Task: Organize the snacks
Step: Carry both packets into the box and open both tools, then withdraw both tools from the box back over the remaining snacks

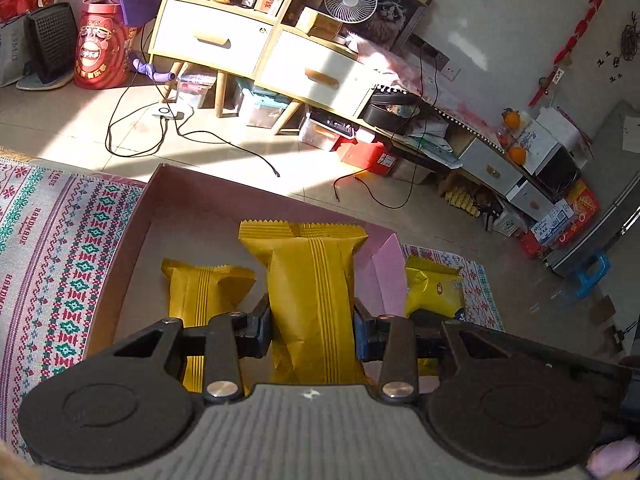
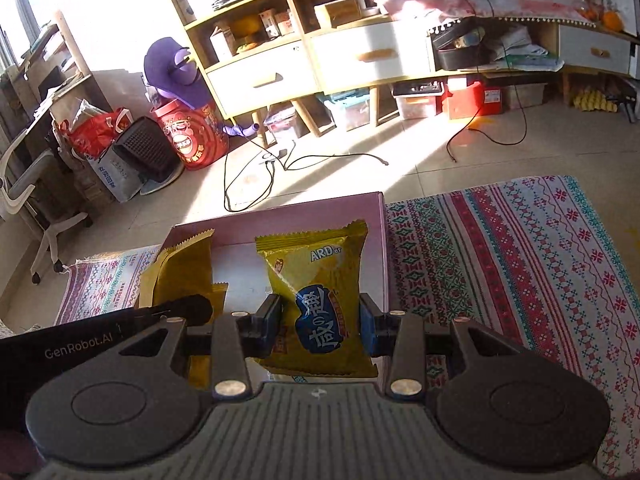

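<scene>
My left gripper point(image 1: 312, 326) is shut on a plain yellow striped snack packet point(image 1: 312, 280), held over the open pink box point(image 1: 160, 196). A second striped yellow packet point(image 1: 200, 292) lies inside the box at the left. My right gripper point(image 2: 320, 322) is shut on a yellow snack bag with a blue label point(image 2: 316, 280), held above the right part of the pink box point(image 2: 376, 208). In the right wrist view, the left gripper's body point(image 2: 80, 344) and its striped packet point(image 2: 184, 272) show at the left. The yellow bag point(image 1: 434, 288) also shows beyond the box's right wall.
The box sits on a patterned woven cloth point(image 2: 520, 264) that covers the table. Beyond the table edge lies a tiled floor with loose black cables point(image 1: 160, 136), a wooden drawer cabinet point(image 1: 224, 40), a fan point(image 1: 351, 0) and a red drum point(image 1: 102, 48).
</scene>
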`<state>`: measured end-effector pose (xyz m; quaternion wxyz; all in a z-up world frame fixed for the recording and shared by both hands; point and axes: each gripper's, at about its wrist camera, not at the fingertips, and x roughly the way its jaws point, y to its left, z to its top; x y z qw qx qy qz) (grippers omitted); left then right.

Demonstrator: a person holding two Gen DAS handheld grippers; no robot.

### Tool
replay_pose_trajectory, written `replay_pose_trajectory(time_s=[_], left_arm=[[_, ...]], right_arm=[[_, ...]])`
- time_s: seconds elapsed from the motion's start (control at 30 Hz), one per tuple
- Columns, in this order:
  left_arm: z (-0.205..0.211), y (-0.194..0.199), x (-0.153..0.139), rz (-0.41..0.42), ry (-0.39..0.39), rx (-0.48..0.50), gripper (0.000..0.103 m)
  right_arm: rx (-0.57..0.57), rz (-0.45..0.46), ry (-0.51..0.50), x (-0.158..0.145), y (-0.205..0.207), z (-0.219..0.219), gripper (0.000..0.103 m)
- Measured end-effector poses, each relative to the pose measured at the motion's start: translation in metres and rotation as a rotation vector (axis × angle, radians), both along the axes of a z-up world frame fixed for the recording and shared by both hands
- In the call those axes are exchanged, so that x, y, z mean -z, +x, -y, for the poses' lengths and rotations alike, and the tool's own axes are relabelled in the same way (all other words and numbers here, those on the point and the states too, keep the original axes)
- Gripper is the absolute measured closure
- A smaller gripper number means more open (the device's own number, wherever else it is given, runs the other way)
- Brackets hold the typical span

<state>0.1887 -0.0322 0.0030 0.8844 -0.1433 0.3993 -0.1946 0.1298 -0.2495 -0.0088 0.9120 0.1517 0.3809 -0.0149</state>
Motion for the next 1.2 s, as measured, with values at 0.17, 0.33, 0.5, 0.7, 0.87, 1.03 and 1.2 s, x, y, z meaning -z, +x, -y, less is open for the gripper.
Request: replay_pose_trajectory(time_s=[0.17, 0.33, 0.5, 0.7, 0.87, 1.03, 1.2], left_arm=[[0.003, 0.008, 0.012, -0.011, 0.029, -0.005, 0.059], [0.004, 0.010, 0.019, -0.022, 0.034, -0.008, 0.059], [0.005, 0.008, 0.020, -0.020, 0.056, 0.001, 0.057], [0.007, 0.005, 0.009, 0.004, 0.057, 0.024, 0.041], [0.003, -0.003, 0.000, -0.008, 0.027, 0.039, 0.034], [-0.003, -0.018, -0.014, 0.009, 0.022, 0.047, 0.021], [-0.013, -0.039, -0.024, 0.012, 0.017, 0.051, 0.011]], right_arm=[[-0.007, -0.005, 0.009, 0.005, 0.006, -0.001, 0.066], [-0.008, -0.025, 0.002, 0.012, 0.009, -0.003, 0.066], [-0.002, -0.034, 0.006, 0.013, 0.010, -0.003, 0.063], [0.008, 0.001, 0.033, 0.000, 0.005, 0.001, 0.044], [0.006, 0.022, 0.012, -0.012, -0.005, 0.002, 0.035], [0.012, 0.035, 0.010, -0.025, -0.021, 0.005, 0.028], [0.013, 0.040, -0.011, -0.035, -0.039, 0.001, 0.019]])
